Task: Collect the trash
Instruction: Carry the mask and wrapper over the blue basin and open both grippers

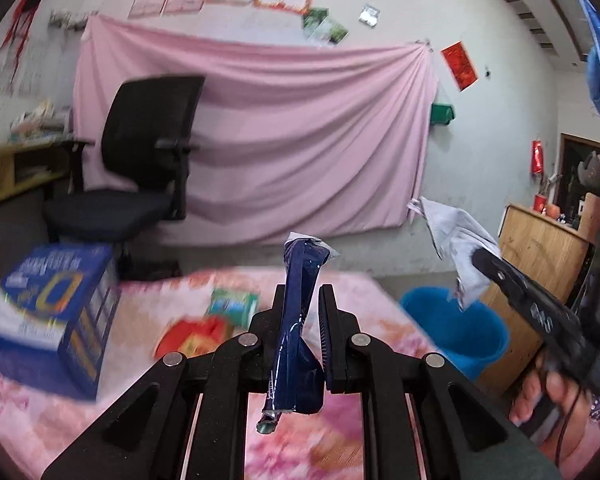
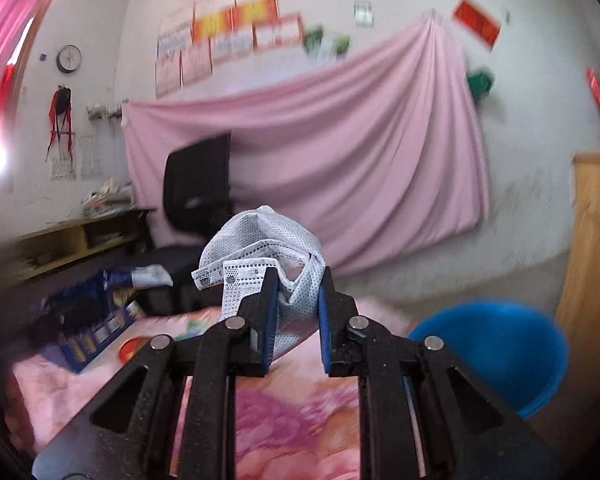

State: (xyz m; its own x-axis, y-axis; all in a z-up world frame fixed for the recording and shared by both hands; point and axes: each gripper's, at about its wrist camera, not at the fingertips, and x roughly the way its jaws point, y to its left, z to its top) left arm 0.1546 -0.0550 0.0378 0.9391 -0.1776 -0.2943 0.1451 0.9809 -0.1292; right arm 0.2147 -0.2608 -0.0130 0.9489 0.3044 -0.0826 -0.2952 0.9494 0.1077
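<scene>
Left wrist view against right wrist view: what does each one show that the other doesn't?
Only the left wrist view shows the left gripper shut on a dark blue wrapper, plus the person's hand on the right gripper. Only the right wrist view shows a wall clock and the crumpled face mask close up between its fingers. Both show the blue bucket, the black chair, the pink sheet and the blue box.
</scene>
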